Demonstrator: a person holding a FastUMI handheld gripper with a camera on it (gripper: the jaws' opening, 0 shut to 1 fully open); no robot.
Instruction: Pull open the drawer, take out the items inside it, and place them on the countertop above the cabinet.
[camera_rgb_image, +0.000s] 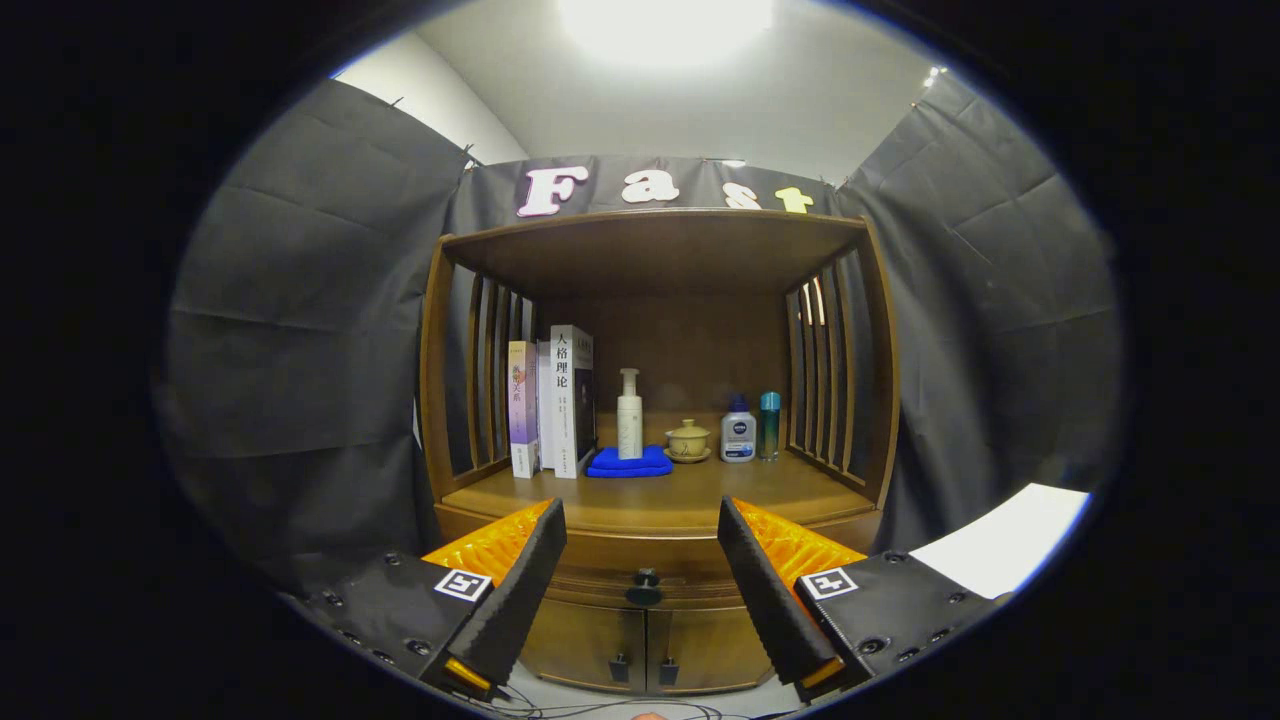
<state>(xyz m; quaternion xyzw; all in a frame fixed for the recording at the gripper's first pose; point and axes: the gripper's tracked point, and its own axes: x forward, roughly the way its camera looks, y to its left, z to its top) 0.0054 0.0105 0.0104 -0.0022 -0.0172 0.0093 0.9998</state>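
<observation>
Wooden cabinet (655, 400) stands against the cloth wall, open shelf niche above with slatted sides. On the countertop (700, 495), left to right: three upright books (552, 400) against the left slats; a folded blue cloth (629, 463) with a white pump bottle (629, 415) standing on it; a small lidded teacup on a saucer (688, 441); a white bottle with a blue cap (738, 430); a slim teal bottle (768, 425) just beside it, near the right slats.

Below the countertop, the drawer (645, 575) sits closed, its dark round knob (645, 588) centred. Under it, two cabinet doors (645, 645) with small dark handles.

Gripper (640, 545): fingers spread wide apart, holding nothing, touching nothing. The drawer knob lies between them, beyond the tips. White sheet (1000, 540) off to the right of the cabinet.
</observation>
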